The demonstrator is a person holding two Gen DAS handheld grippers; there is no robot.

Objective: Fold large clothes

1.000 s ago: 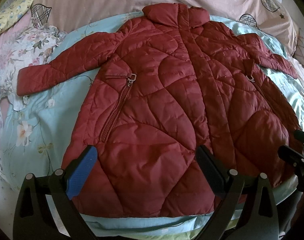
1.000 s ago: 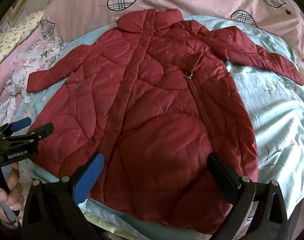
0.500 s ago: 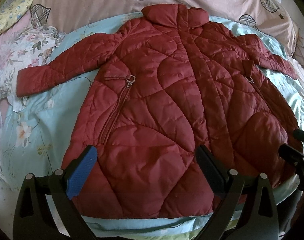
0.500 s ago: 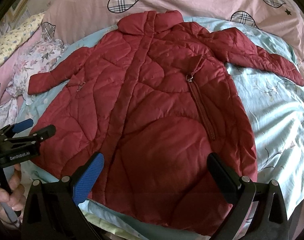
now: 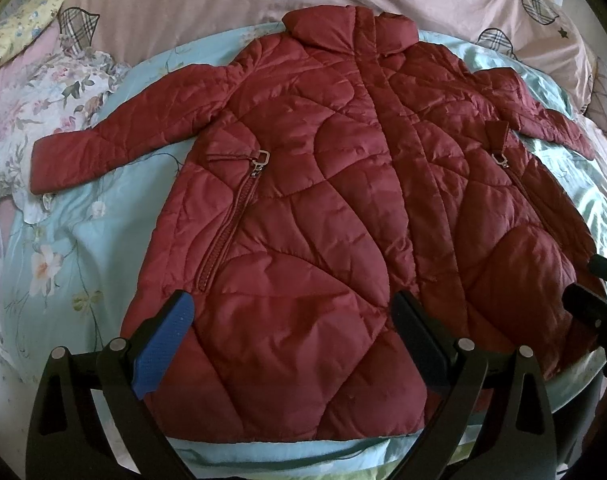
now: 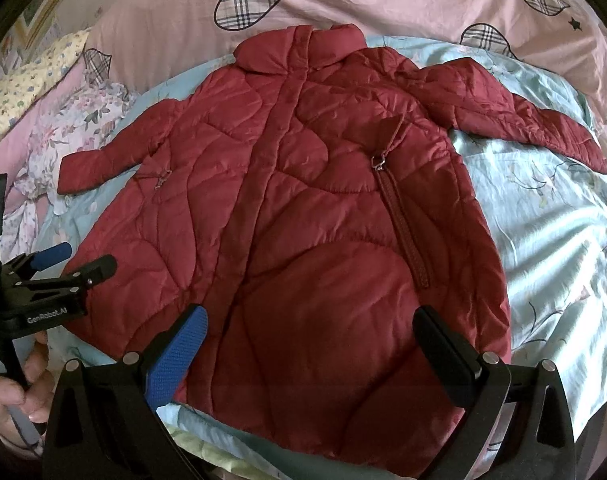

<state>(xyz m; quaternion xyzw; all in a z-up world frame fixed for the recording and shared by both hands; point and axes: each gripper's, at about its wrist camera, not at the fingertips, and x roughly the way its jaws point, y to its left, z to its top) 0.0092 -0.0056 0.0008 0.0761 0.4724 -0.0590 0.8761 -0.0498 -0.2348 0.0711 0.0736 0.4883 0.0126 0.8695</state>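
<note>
A dark red quilted coat (image 5: 323, 208) lies flat and front up on the bed, collar far, hem near, both sleeves spread out. It also shows in the right wrist view (image 6: 303, 220). My left gripper (image 5: 291, 328) is open and empty, hovering over the hem's left half. My right gripper (image 6: 309, 340) is open and empty over the hem's right half. The left gripper shows at the left edge of the right wrist view (image 6: 71, 264), held by a hand. The right gripper's tips show at the right edge of the left wrist view (image 5: 591, 284).
The coat rests on a light blue floral sheet (image 5: 63, 248), also seen in the right wrist view (image 6: 551, 240). A pink duvet with plaid hearts (image 5: 183, 4) lies behind the collar. A floral garment (image 5: 35, 96) and yellow cloth (image 6: 23, 84) are at the far left.
Both grippers have drifted only slightly over the hem. The coat has not moved.
</note>
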